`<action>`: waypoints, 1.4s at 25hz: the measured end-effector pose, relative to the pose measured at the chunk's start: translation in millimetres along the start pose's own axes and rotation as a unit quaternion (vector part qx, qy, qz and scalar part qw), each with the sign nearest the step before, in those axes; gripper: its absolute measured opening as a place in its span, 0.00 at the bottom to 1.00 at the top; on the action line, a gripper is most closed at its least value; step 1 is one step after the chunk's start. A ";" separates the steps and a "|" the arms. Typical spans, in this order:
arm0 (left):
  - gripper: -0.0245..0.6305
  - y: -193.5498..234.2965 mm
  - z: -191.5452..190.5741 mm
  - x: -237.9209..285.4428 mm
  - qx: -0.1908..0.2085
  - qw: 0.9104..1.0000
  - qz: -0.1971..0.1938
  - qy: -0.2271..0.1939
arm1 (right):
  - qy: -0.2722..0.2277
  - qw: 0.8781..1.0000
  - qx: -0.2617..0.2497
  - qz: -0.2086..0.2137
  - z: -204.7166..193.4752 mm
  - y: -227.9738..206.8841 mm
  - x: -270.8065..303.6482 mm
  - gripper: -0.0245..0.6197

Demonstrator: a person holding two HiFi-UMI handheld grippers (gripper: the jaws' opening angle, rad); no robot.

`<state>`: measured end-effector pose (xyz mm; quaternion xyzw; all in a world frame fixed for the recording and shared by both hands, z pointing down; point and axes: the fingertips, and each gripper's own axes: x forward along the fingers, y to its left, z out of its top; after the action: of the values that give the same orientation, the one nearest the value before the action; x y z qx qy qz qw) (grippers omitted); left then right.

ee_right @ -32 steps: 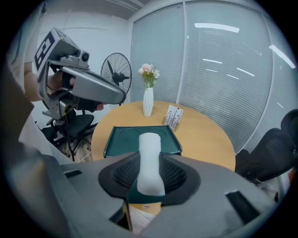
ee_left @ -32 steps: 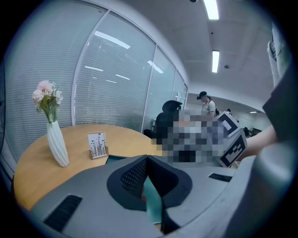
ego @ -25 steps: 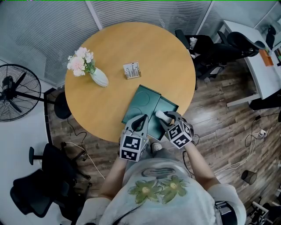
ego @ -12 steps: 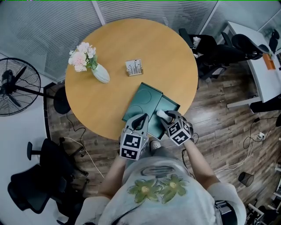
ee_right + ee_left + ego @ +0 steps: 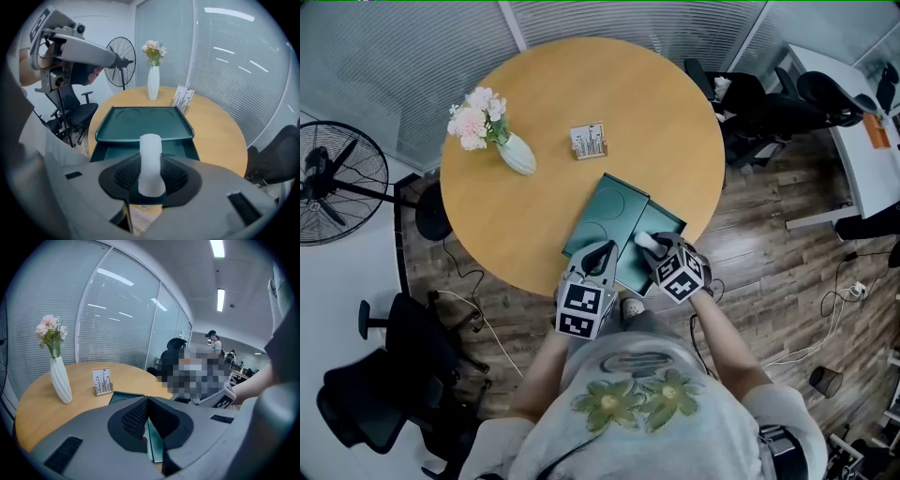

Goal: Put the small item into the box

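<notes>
On the table (image 5: 534, 103) the green box (image 5: 605, 211) lies open. Your left gripper (image 5: 600, 256), jaws together, waits at its edge. Your right gripper (image 5: 654, 248) clamps the white item (image 5: 151, 161) over the box: lower it well inside, then release.

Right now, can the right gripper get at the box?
Probably yes. The box has its lid swung back, and its open compartment lies just ahead of the right gripper, which holds the white item. Nothing stands between them. The left gripper sits off to the side.
</notes>
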<state>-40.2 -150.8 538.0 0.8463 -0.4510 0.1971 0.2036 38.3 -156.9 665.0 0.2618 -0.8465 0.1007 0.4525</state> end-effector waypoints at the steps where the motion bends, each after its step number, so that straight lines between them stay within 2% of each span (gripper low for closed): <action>1: 0.04 0.2 -0.1 -0.3 0.000 1.000 0.000 0.001 | 0.002 1.000 -0.001 0.001 -0.4 0.3 1.5 0.25; 15: 0.04 2.1 -3.5 -1.0 -0.003 1.000 -0.005 0.002 | 0.037 0.998 -0.044 0.008 -7.3 5.5 21.6 0.25; 35: 0.04 4.7 -11.9 -5.9 -0.011 1.000 -0.002 0.007 | 0.105 0.985 -0.133 0.026 -27.9 14.8 49.5 0.25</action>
<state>-49.0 -142.9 545.6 0.8437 -0.4500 0.1972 0.2163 28.0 -150.5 722.5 0.1650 -0.8068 0.0259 0.5668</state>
